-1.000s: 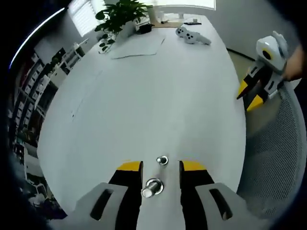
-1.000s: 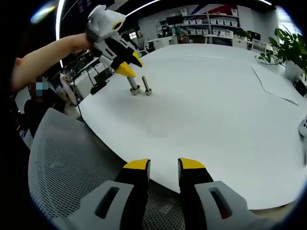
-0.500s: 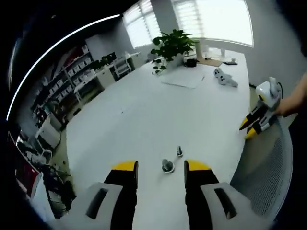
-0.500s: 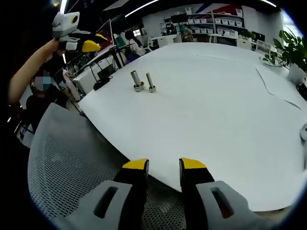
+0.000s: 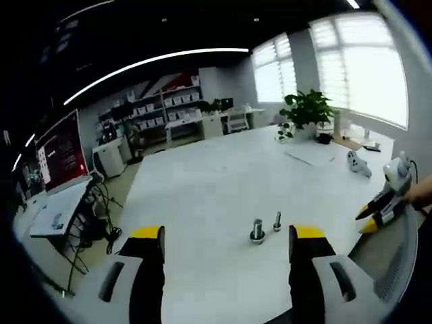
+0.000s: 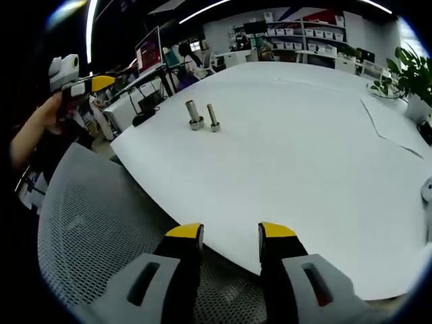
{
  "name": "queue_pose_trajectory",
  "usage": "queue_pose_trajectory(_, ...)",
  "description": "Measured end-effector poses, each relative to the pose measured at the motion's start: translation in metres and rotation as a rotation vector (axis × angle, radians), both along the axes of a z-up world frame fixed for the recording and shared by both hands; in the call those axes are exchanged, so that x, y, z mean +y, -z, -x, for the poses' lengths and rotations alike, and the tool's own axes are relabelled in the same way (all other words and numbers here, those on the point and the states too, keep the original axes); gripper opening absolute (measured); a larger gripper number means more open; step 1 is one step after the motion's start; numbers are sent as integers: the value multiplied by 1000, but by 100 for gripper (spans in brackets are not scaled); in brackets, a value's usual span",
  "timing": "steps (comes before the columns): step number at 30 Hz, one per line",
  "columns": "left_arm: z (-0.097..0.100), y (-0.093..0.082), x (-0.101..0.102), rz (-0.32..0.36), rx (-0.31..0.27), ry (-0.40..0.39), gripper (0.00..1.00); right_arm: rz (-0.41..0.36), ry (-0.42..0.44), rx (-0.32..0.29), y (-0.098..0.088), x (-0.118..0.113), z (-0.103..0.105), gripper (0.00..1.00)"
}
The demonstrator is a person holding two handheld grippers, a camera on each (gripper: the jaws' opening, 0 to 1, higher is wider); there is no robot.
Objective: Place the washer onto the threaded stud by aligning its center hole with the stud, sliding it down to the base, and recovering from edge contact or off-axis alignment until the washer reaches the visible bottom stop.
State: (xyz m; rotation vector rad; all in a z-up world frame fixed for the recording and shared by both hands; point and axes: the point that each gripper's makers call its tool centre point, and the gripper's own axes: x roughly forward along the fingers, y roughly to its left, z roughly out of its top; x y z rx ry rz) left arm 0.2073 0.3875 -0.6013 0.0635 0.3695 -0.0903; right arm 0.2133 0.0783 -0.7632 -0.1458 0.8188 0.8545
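Two metal studs stand upright side by side on the white table (image 5: 202,202). The thicker stud (image 5: 257,231) (image 6: 194,115) has a wide metal ring around its foot. The thinner stud (image 5: 277,221) (image 6: 212,117) stands just beside it. My left gripper (image 5: 227,236) is held well back from both studs, jaws wide open with nothing between them; it also appears high at the left, in a hand (image 6: 74,84). My right gripper (image 6: 231,233) is open and empty near the table's edge, and it appears at the far right (image 5: 381,209).
A mesh chair back (image 6: 94,229) lies under my right gripper. A potted plant (image 5: 307,108), a sheet of paper (image 6: 391,125) and a white game controller (image 5: 358,164) are at the table's far end. Desks, shelves and cables (image 5: 74,202) stand beyond the table.
My left gripper has lifted up and back from the studs, and its jaws have spread wider. The right gripper has stayed in place, its jaws slightly wider.
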Motion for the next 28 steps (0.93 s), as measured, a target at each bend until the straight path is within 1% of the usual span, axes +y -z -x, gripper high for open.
queue_pose_trajectory(2, 5, 7, -2, 68, -3, -33, 83, -4, 7, -3, -1, 0, -1, 36)
queue_pose_trajectory(4, 10, 17, -4, 97, -5, -50, 84, -2, 4, -1, -1, 0, 0, 36)
queue_pose_trajectory(6, 13, 28, -5, 96, -6, -55, 87, 6, 0, 1, 0, 0, 1, 37)
queue_pose_trajectory(8, 15, 35, -6, 82, -9, -72, 90, 7, 6, -3, 0, -1, 0, 38)
queue_pose_trajectory(12, 19, 44, -9, 84, -14, -96, 96, 21, 21, -25, 0, -4, -5, 44)
queue_pose_trajectory(14, 19, 48, -9, 87, -10, -97, 97, 29, 29, -32, 0, -5, -6, 46)
queue_pose_trajectory(18, 19, 62, -15, 95, 24, -84, 96, 48, 37, -34, 1, -8, -7, 51)
queue_pose_trajectory(21, 20, 71, -20, 99, 33, -83, 98, 78, 56, -43, 3, -13, -10, 61)
queue_pose_trajectory(22, 20, 74, -22, 101, 44, -80, 99, 102, 66, -59, 4, -17, -12, 66)
queue_pose_trajectory(23, 21, 79, -26, 97, 71, -62, 99, 133, 77, -80, 4, -21, -15, 75)
queue_pose_trajectory(24, 21, 80, -29, 86, 83, -44, 99, 154, 66, -78, 6, -22, -14, 80)
queue_pose_trajectory(26, 19, 84, -35, 62, 93, -20, 99, 162, 59, -77, 7, -22, -13, 83)
queue_pose_trajectory(28, 20, 87, -35, 48, 103, -22, 98, 158, 72, -79, 6, -23, -15, 83)
